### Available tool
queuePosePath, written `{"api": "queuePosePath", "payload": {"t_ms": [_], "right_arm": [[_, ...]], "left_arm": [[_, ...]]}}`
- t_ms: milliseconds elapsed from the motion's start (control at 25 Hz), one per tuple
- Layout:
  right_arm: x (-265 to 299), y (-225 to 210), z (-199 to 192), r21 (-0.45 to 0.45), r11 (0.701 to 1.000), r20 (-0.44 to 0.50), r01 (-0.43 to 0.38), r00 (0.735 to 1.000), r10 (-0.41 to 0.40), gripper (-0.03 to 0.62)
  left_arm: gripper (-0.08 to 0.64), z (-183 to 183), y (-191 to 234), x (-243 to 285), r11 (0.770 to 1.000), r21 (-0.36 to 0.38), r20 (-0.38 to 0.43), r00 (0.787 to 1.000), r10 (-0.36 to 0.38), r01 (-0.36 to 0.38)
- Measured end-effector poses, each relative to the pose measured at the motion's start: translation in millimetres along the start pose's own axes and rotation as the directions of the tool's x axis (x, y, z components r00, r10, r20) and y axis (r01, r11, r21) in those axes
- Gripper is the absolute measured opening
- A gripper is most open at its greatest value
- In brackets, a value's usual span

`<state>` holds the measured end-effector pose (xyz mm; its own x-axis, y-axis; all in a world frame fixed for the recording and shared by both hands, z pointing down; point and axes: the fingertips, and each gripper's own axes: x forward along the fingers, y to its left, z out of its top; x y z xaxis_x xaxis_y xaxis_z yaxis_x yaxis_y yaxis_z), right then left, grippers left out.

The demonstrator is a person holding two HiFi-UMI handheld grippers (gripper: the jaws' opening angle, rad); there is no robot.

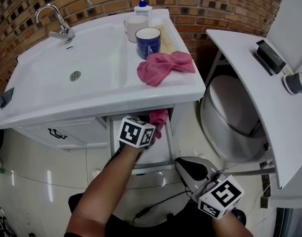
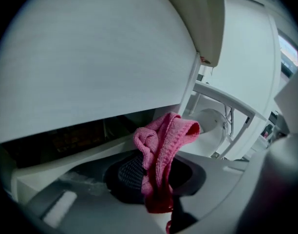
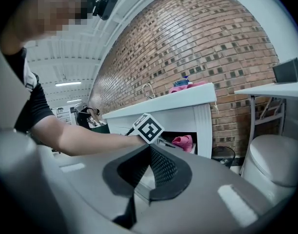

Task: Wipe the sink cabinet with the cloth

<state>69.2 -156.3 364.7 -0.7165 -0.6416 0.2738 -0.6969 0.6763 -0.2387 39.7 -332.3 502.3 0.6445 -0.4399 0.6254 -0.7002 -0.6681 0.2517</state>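
The white sink cabinet (image 1: 67, 132) stands against a brick wall, with an opening under the countertop at its right end. My left gripper (image 1: 152, 126) reaches into that opening, shut on a pink cloth (image 1: 159, 118). In the left gripper view that pink cloth (image 2: 161, 152) hangs bunched between the jaws, just below the cabinet's white underside (image 2: 90, 72). A second pink cloth (image 1: 165, 66) lies on the countertop. My right gripper (image 1: 185, 166) hangs low at the right, away from the cabinet. Its jaws are shut with nothing between them (image 3: 148, 152).
On the countertop stand a blue mug (image 1: 148, 42), a white cup (image 1: 134, 26) and a soap dispenser (image 1: 142, 6); a faucet (image 1: 55, 19) sits at the basin's back. A toilet (image 1: 232, 117) and a white shelf (image 1: 254, 98) are close on the right. Cables (image 1: 151, 209) lie on the floor.
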Motion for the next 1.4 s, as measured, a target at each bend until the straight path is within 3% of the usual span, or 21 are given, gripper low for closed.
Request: {"api": "queuePosePath", "payload": {"t_ms": [400, 720, 920, 1400], "right_arm": [[-9, -16, -10, 0.016, 0.999, -0.009, 0.033, 0.999, -0.033, 0.006], [-15, -16, -20, 0.027, 0.999, -0.023, 0.034, 0.999, -0.034, 0.006], [-13, -15, -22, 0.031, 0.999, -0.024, 0.032, 0.999, -0.031, 0.006], [-16, -7, -21, 0.015, 1.000, -0.021, 0.027, 0.999, -0.027, 0.006]], "left_arm": [[0.092, -7, 22, -25, 0.994, -0.100, 0.020, 0.998, 0.053, -0.051], [0.091, -29, 54, -56, 0.987, -0.110, -0.057, 0.992, 0.110, -0.116], [0.086, -26, 59, -78, 0.978, -0.186, -0.011, 0.996, 0.091, -0.092], [0.086, -34, 80, -112, 0.969, -0.152, -0.029, 0.981, 0.190, -0.193]]}}
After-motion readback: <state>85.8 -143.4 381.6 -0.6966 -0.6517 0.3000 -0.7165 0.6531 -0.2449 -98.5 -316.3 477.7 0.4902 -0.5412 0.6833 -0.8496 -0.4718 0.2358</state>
